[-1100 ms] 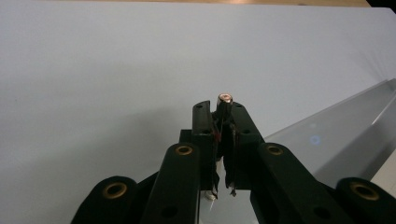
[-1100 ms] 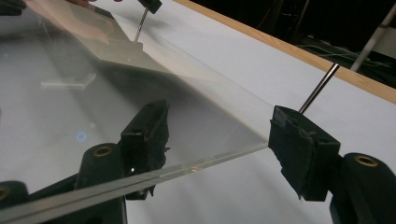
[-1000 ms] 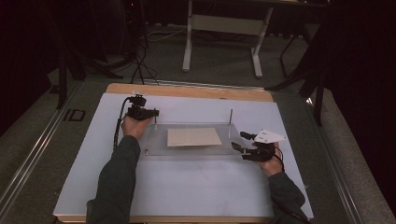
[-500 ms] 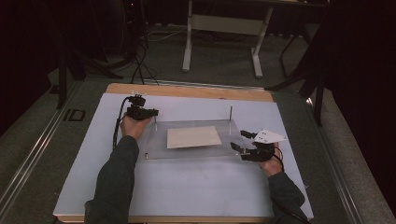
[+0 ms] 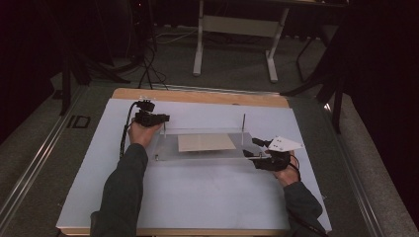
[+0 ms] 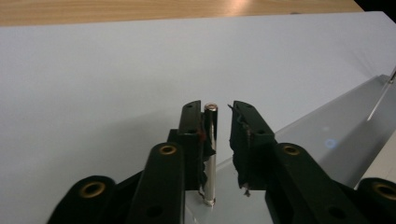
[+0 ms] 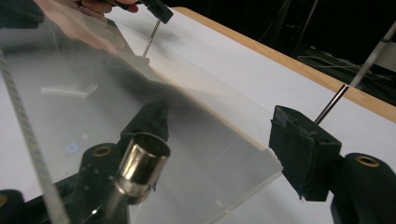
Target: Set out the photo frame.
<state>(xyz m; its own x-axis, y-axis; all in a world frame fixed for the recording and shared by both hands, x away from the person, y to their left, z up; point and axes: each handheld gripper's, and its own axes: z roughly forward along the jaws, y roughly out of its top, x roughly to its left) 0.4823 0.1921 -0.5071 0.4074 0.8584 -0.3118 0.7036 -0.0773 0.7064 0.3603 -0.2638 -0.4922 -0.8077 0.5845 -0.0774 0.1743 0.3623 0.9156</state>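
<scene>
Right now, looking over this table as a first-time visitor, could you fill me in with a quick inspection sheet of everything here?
Surface: white sheet over a wooden table.
Job's things: clear plate carrying a tan board; upright metal pin at its corner.
Clutter: nothing seen.
Grippers: left gripper has just been opening, pin between its jaws, right pad clear; right gripper open, astride the plate's edge.
Cables: black cable trailing from the left gripper.
Surroundings: dark room, grey floor, white stand behind.

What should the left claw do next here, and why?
Probably draw the left claw back off the metal post: its jaws have just been opening, the post stands upright in the clear plate between them, with a gap at one pad, so the grip looks released.
</scene>
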